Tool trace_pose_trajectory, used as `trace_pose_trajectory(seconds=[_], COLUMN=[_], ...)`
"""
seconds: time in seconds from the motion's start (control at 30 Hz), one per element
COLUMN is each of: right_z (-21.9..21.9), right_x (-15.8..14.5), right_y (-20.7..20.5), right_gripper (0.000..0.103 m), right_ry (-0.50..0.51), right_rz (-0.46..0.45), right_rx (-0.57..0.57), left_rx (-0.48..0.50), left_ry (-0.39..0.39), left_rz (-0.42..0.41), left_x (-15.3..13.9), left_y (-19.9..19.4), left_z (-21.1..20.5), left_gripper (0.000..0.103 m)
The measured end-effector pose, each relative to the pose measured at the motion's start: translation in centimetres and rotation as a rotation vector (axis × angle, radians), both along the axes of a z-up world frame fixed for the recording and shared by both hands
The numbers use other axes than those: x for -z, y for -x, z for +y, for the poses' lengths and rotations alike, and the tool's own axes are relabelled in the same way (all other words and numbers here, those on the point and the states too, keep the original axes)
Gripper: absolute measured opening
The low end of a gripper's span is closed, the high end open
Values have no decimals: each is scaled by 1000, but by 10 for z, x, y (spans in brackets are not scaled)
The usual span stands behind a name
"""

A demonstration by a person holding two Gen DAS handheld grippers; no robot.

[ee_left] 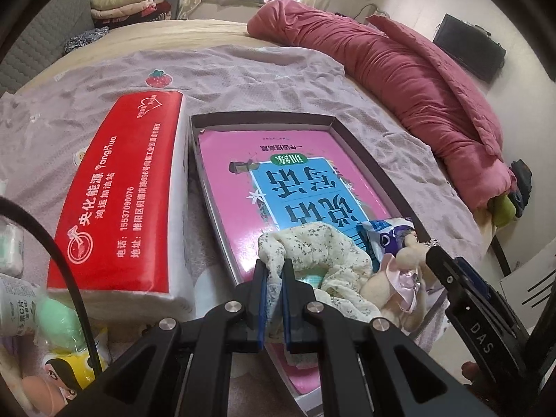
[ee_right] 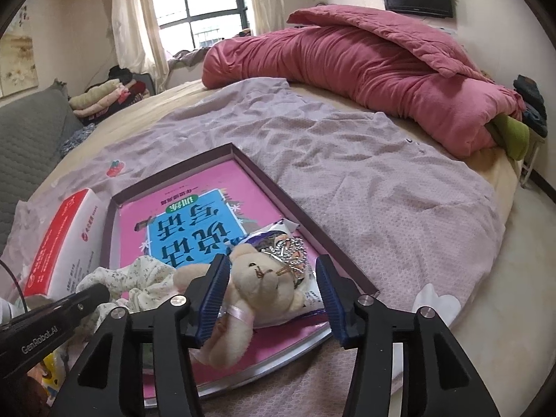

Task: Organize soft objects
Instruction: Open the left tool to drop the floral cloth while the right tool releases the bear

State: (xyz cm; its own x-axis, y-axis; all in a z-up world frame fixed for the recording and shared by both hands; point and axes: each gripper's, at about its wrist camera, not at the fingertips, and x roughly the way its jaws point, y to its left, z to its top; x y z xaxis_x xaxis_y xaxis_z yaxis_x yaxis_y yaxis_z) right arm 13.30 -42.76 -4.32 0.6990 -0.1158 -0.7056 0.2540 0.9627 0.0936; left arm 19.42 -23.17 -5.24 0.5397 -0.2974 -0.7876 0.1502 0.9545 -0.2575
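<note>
Cream floral-print fabric piece (ee_left: 323, 257) sits at the lower centre of the left wrist view, bunched on the pink-covered book (ee_left: 239, 187) inside the shallow dark-rimmed cardboard tray (ee_left: 358, 153). Left gripper (ee_left: 274, 278) pinches its edge. Right gripper (ee_right: 274, 288) is spread around the beige plush teddy bear (ee_right: 257, 288), not yet clamped.

Advice: lift the fabric straight up so it doesn't snag the bear's silver bead chain (ee_right: 292, 250); close the right gripper on the bear's body, not its ribbon.

Readable: red-and-white tissue pack (ee_left: 118, 201) says "YangHua", "15537090076". Gripper bodies read "DAS" and "GenRobot.AI". Book title is Chinese, upside down.
</note>
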Motion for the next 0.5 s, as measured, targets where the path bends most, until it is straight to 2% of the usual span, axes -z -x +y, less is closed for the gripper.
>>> trace_pose_trajectory(seconds=[0.23, 0.5], right_z=[-10, -13], right_x=[2, 2], right_y=[1, 4], right_gripper=[59, 59], right_ry=[-2, -8], right_rz=[20, 19], right_rx=[52, 73], left_rx=[30, 39], left_ry=[6, 40], left_rz=[2, -3], left_x=[0, -5], left_y=[4, 5], left_z=[-6, -4], left_gripper=[10, 42])
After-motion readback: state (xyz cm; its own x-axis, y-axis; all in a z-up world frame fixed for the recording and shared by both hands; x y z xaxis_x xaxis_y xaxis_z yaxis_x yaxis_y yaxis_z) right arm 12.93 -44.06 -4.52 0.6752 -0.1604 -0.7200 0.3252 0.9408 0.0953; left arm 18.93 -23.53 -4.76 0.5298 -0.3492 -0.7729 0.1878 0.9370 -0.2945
